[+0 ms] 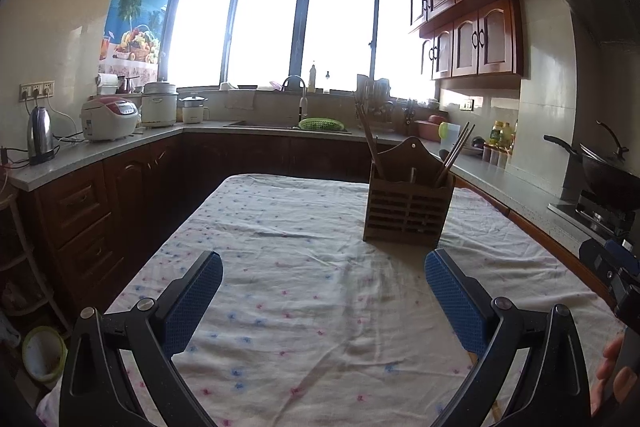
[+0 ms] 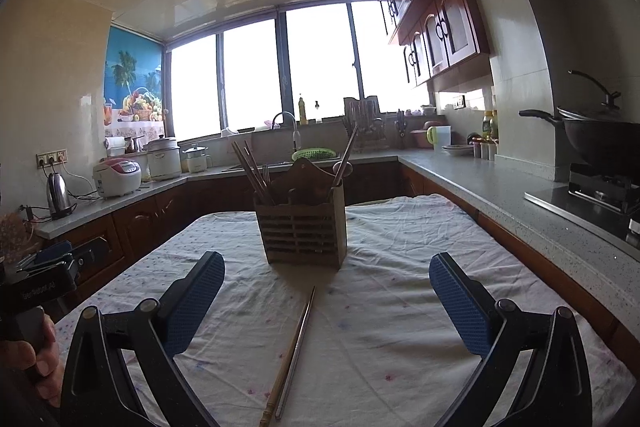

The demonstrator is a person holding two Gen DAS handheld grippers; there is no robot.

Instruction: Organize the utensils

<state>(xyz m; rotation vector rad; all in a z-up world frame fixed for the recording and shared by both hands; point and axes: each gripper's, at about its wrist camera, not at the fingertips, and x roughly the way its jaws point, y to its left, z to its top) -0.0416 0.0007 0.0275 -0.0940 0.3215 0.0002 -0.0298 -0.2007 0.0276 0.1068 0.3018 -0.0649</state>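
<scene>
A brown slatted wooden utensil holder [image 1: 406,203] [image 2: 302,229] stands on the cloth-covered table [image 1: 304,291] with chopsticks [image 2: 250,167] and other utensils sticking up from it. My left gripper [image 1: 323,267] hovers open before the holder, a little to its left, nothing between its blue pads. Open too, my right gripper [image 2: 327,269] faces the holder. Between its fingers, flat on the cloth, lie a wooden chopstick and a metal one [image 2: 294,351], side by side and untouched. Each view catches the other gripper at its edge, held by a hand [image 2: 40,355].
Kitchen counters wrap round the table: kettle [image 1: 40,135] and rice cooker [image 1: 110,117] on the left, sink with a green basket [image 1: 321,124] at the back, wok on a stove [image 2: 600,143] at the right. Wall cupboards hang above the right counter.
</scene>
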